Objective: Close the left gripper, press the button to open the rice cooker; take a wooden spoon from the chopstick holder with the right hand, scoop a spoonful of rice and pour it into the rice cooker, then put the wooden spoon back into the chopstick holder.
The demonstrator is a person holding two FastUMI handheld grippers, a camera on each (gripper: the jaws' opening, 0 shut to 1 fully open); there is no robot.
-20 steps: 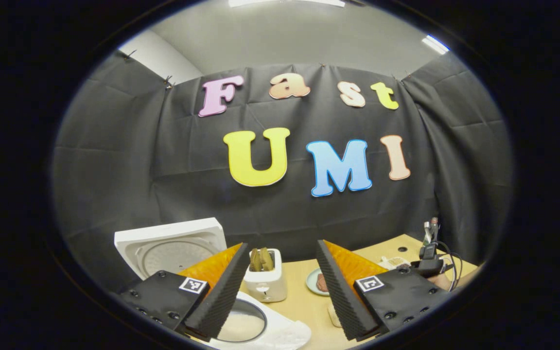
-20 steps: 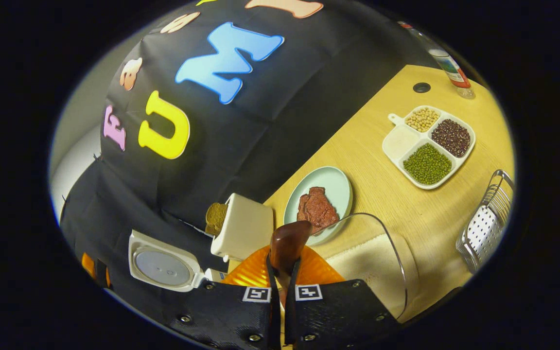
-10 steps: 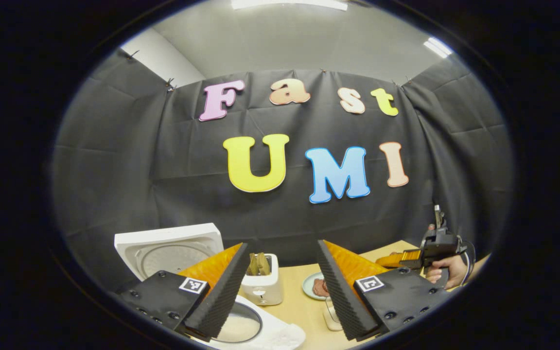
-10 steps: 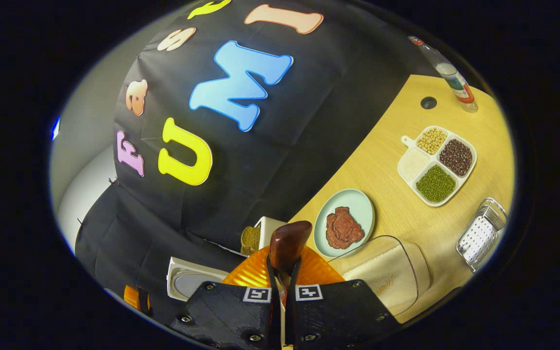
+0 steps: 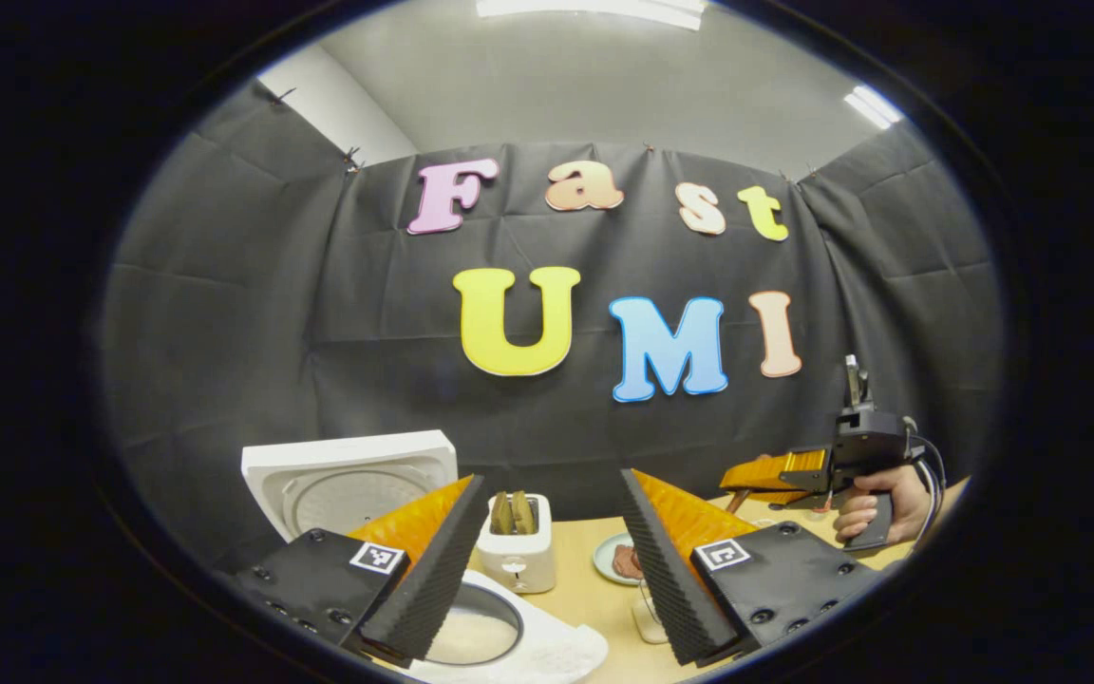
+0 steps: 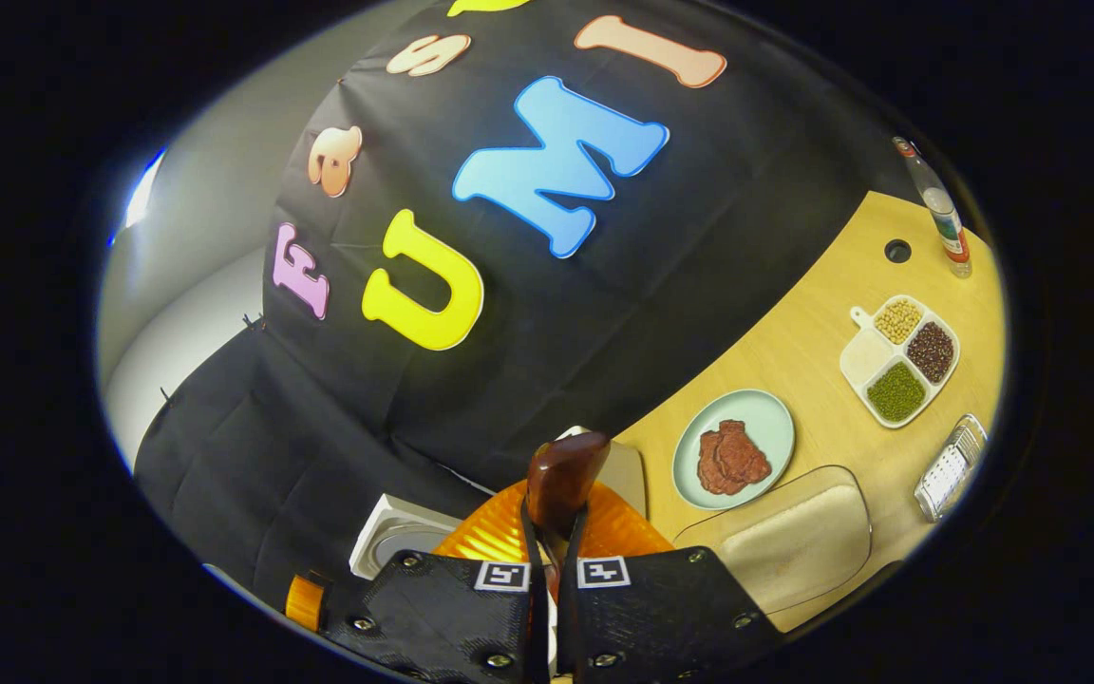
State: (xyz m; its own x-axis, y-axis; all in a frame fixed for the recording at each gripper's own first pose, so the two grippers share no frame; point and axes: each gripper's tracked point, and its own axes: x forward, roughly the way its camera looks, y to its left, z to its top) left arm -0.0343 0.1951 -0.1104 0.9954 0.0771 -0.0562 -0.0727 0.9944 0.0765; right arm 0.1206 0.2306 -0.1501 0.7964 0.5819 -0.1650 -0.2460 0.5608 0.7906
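My right gripper (image 6: 555, 521) is shut on the wooden spoon (image 6: 563, 478), whose dark brown end sticks out past the fingertips. In the left gripper view this gripper (image 5: 775, 472) hangs high above the table at the right, held by a hand (image 5: 875, 503). The white rice cooker (image 5: 509, 646) stands open, lid (image 5: 348, 480) upright, pale rice inside the pot (image 5: 473, 635). My left gripper (image 5: 547, 560) hovers open above the cooker, nothing between its fingers. The clear rice container (image 6: 789, 541) lies below the right gripper, and the metal chopstick holder (image 6: 951, 465) sits at the table's right.
A white toaster (image 5: 518, 556) with bread stands behind the cooker. A pale green plate with red meat (image 6: 732, 446), a divided tray of beans (image 6: 898, 356) and a bottle (image 6: 936, 204) sit on the wooden table (image 6: 813, 351).
The right gripper has risen with the spoon, away from the rice container, and the table looks smaller below it. The left gripper has barely moved and stays open.
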